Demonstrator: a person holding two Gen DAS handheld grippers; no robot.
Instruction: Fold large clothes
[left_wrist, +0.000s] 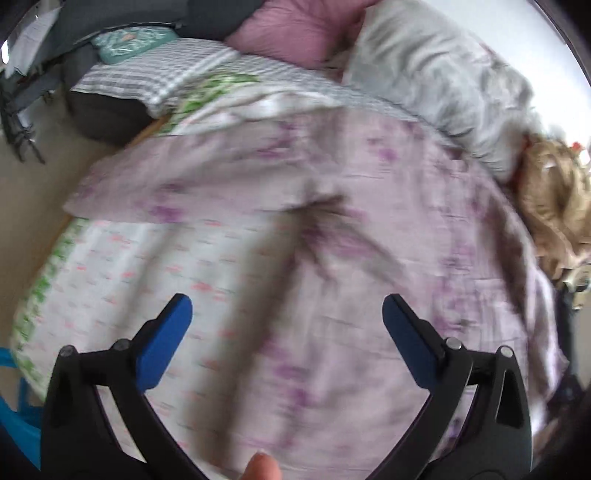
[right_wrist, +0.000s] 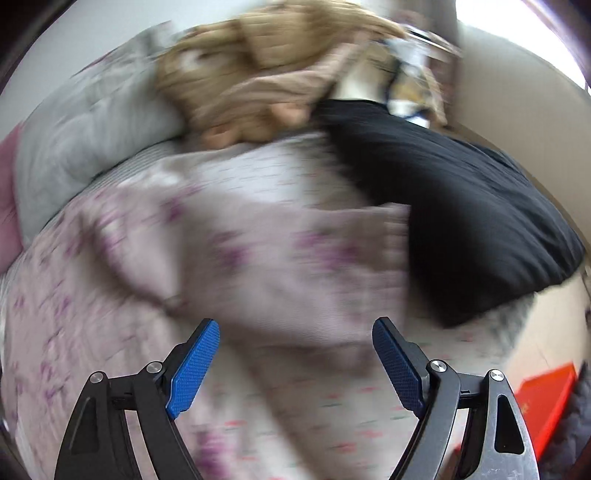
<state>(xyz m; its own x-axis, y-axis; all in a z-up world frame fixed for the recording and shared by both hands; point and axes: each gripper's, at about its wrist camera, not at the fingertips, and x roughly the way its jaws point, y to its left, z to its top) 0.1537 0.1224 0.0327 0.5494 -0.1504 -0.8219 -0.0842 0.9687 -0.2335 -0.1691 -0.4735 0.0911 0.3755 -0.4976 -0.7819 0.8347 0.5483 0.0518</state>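
Now we hover between folds — left gripper (left_wrist: 287, 314) and right gripper (right_wrist: 295, 338) both gape empty over the lilac floral garment (left_wrist: 332, 206); next, we judge, regrasp its edge at twelve o'clock.

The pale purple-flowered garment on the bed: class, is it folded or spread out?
Partly folded: the purple-flowered garment has one part doubled back over itself, its edge visible across the body. The rest lies spread over the bed.

No text, label, brand, number or sign can be read in either wrist view; both are smeared with blur, and the bedding's small marks are a printed pattern, not lettering.
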